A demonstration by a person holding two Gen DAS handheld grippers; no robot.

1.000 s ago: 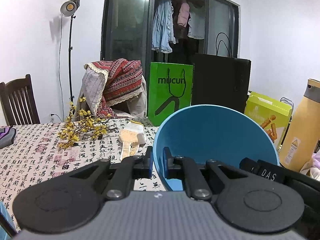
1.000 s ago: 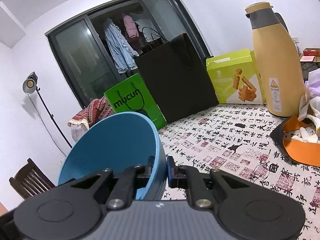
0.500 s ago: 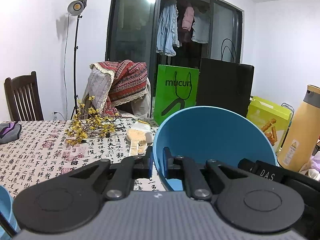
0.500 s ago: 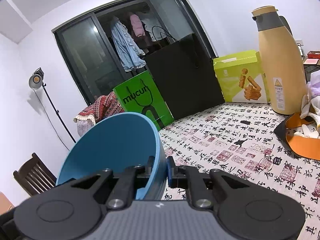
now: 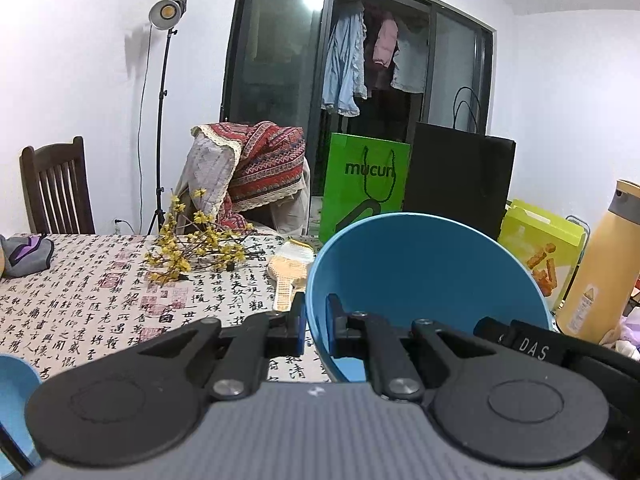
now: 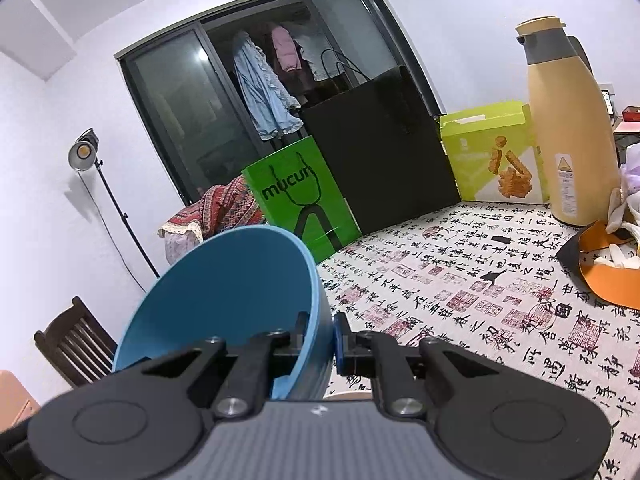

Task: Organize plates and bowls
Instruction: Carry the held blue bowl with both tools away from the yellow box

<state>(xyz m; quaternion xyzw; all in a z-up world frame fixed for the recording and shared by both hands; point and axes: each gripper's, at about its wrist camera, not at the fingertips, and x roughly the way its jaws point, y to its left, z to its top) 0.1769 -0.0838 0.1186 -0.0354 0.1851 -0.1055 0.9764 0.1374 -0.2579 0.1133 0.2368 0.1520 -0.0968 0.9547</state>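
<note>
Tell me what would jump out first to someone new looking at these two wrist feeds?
The big blue bowl, lifted above the table and pinched on opposite rims by the left gripper and the right gripper. Behind it, at the table's far edge, stand the green mucun bag and a black bag; a tall tan thermos is at right.

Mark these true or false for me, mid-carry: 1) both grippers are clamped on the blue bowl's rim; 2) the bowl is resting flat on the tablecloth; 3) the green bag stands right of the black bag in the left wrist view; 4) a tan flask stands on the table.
1) True: the left gripper and the right gripper each pinch the rim of the blue bowl.
2) False: the bowl is tilted, held by its rim.
3) False: the green bag stands left of the black bag.
4) True: the tan flask stands upright on the tablecloth.
</note>
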